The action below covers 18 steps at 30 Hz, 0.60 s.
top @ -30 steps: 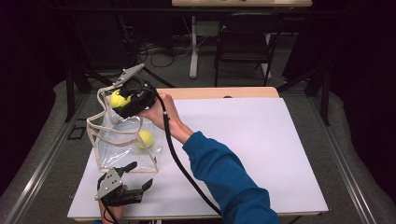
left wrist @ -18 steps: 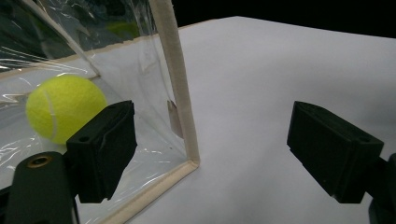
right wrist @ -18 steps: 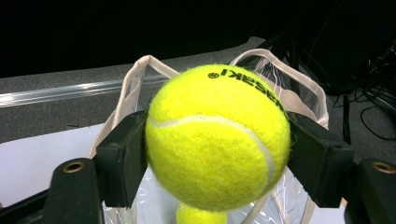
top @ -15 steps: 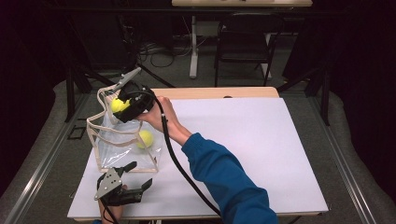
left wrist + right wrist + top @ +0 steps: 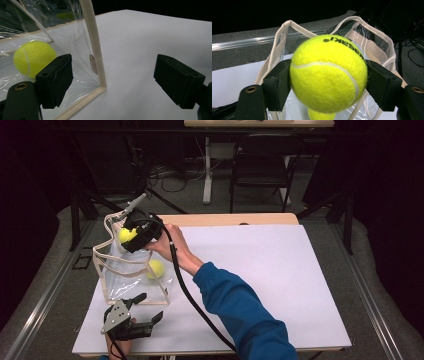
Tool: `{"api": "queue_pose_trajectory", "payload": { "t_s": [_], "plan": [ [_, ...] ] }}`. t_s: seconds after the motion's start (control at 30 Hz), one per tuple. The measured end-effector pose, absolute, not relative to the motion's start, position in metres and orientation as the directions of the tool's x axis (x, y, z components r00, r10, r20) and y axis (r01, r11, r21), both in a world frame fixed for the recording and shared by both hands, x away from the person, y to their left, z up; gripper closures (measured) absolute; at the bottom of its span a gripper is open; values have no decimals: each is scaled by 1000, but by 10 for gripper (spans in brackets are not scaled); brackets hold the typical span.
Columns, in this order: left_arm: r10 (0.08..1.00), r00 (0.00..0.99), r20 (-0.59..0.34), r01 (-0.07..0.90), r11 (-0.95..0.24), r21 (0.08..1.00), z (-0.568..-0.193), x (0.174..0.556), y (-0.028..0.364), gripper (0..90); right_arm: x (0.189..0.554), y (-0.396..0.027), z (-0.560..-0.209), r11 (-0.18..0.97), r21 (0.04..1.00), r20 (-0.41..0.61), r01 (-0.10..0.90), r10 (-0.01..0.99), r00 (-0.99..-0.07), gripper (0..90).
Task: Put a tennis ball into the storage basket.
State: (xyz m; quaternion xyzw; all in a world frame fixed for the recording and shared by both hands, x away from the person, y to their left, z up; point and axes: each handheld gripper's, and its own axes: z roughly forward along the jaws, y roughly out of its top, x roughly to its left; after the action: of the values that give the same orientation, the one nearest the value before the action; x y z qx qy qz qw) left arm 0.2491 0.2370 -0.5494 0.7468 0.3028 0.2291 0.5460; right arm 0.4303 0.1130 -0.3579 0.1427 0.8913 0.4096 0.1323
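Right hand-held gripper point(image 5: 328, 82) clamping tennis ball point(image 5: 328, 72) above clear bag point(image 5: 131, 272) (second ball inside), left hand-held gripper point(image 5: 120, 80) open

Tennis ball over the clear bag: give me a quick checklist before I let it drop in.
1. Right gripper clamped on the held tennis ball: ok.
2. Ball above the clear bag opening: ok in the right gripper view.
3. Bag standing upright, mouth open: ok.
4. Room beside the ball already inside: ok.
5. Left gripper steadying the bag: not ok, jaws open, not on it.
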Motion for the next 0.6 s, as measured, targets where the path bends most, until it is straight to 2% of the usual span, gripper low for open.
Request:
{"api": "queue_pose_trajectory", "payload": {
  "t_s": [0.6],
  "plan": [
    [696,718,6,204,-219,954,-550,250,237,160,430,122,-366,657,739,-115,151,343,-932,258]
  ]
}}
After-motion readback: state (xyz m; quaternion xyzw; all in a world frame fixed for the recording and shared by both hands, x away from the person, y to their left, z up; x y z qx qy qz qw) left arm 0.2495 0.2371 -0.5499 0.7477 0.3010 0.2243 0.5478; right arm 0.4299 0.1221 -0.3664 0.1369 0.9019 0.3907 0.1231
